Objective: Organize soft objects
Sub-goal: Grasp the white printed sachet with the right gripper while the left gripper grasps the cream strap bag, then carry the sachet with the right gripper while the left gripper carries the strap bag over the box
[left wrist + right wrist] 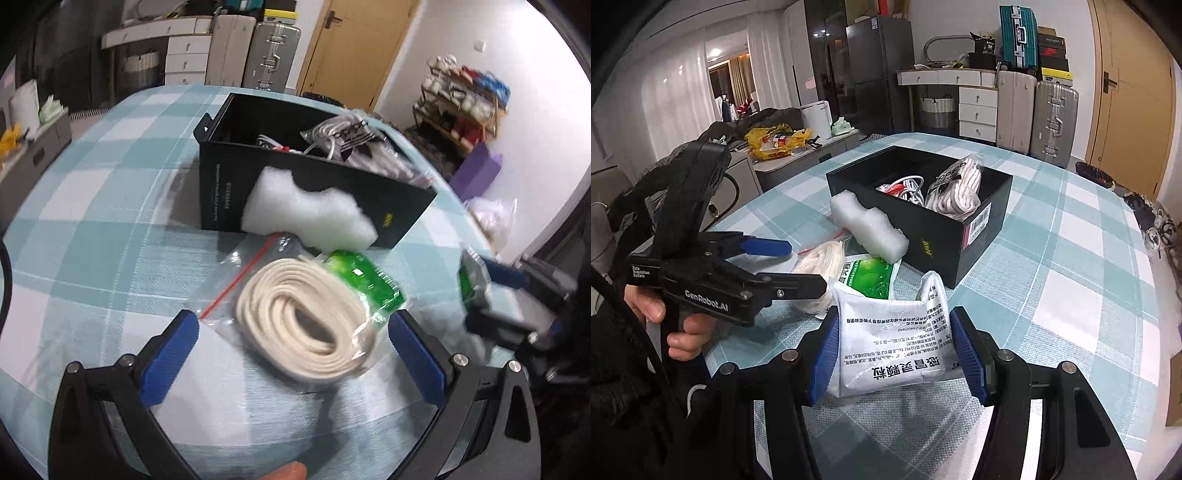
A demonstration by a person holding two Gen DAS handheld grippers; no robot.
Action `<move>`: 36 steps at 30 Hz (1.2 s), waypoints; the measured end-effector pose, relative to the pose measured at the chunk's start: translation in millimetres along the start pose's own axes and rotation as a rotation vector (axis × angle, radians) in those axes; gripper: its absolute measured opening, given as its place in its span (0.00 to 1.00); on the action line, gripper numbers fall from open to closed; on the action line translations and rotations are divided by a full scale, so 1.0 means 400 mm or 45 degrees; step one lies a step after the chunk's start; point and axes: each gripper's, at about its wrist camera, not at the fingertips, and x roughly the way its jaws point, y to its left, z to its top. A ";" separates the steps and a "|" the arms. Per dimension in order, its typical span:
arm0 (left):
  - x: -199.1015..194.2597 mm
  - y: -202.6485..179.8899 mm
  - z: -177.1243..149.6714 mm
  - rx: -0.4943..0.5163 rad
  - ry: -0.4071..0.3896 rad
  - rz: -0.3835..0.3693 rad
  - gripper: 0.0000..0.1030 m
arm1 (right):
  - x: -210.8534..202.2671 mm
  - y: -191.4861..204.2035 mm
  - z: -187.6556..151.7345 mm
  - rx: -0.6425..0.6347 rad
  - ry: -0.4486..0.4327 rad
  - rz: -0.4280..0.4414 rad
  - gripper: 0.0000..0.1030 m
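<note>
Checked teal-and-white cloth covers the table [1071, 229], with suitcases, drawers and a wooden door far behind. Near the table's middle stands a black box [982, 236] already holding white cables and a bagged striped item. Against its near wall leans a white foam piece [310, 214], and nearer than that lie a bagged coil of cream rope [306, 325] and a green sachet [364, 280], the sachet touching the coil's far right side. The right gripper [894, 354] has its blue pads pressed on either side of a white medicine pouch [890, 339], which it holds with the pouch's top pointing away toward the box; the box lies straight ahead and slightly right of it, so a forward carry looks like the likely next move. The left gripper [295, 354] is spread wide, its fingers flanking the rope bag without touching it, the coil's long axis running from far left to near right between them. Of the two, the left is the nearer to the rope, and closing on it would probably call for dropping lower first, since the bag's slick plastic could slip.
</note>
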 end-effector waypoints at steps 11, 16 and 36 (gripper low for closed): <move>0.037 -0.012 0.011 -0.094 0.022 0.064 1.00 | -0.003 0.003 0.001 -0.007 0.001 0.004 0.58; 0.039 -0.019 0.004 -0.061 0.045 0.118 1.00 | -0.002 0.009 0.005 -0.014 -0.001 0.004 0.58; 0.012 -0.022 -0.030 0.173 0.005 0.280 0.40 | 0.016 0.028 0.008 -0.044 0.008 0.010 0.58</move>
